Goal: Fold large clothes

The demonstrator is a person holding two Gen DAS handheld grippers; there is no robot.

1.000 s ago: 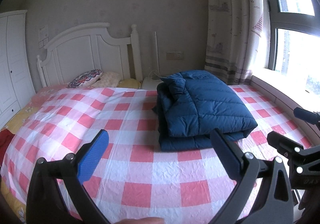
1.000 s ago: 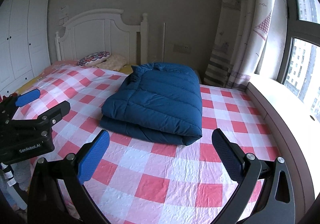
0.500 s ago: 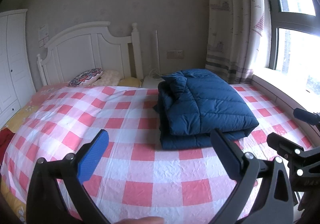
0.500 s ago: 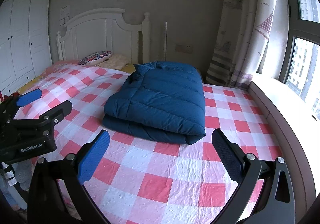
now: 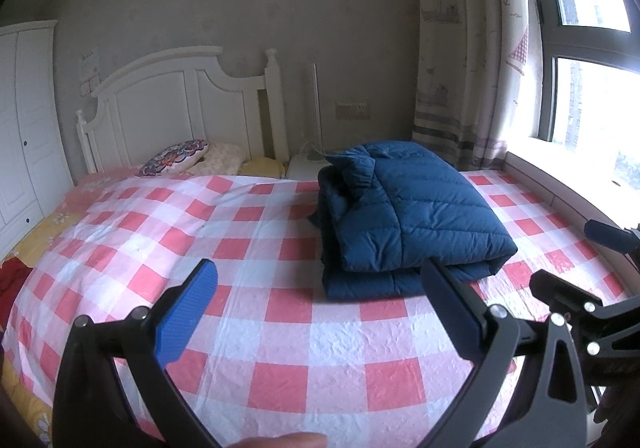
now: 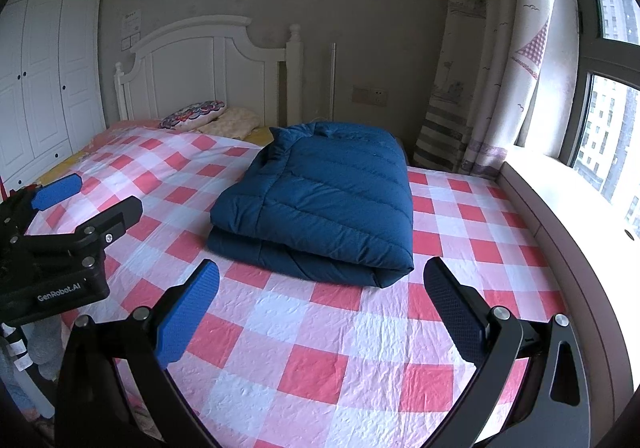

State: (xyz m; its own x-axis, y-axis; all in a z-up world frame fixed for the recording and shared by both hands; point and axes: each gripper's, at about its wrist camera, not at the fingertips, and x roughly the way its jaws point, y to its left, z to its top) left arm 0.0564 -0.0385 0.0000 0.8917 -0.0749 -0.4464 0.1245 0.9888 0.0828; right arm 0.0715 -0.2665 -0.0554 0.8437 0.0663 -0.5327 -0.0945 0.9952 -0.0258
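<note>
A navy blue puffer jacket point(image 5: 404, 215) lies folded in a thick rectangular stack on the red-and-white checked bed sheet point(image 5: 256, 248); it also shows in the right wrist view point(image 6: 328, 203). My left gripper point(image 5: 320, 290) is open and empty, held above the sheet short of the jacket's near edge. My right gripper point(image 6: 322, 294) is open and empty, just short of the jacket's near fold. Each gripper appears at the edge of the other's view, the right gripper point(image 5: 600, 284) and the left gripper point(image 6: 80, 199).
A white headboard point(image 5: 180, 103) and pillows point(image 5: 188, 159) stand at the bed's far end. A white wardrobe point(image 6: 44, 75) is on the left. A curtain point(image 6: 488, 67), a window ledge point(image 6: 568, 207) and a window run along the right.
Both grippers have drawn back a little from the jacket and tilted slightly. The jacket has not moved. Both grippers stay open.
</note>
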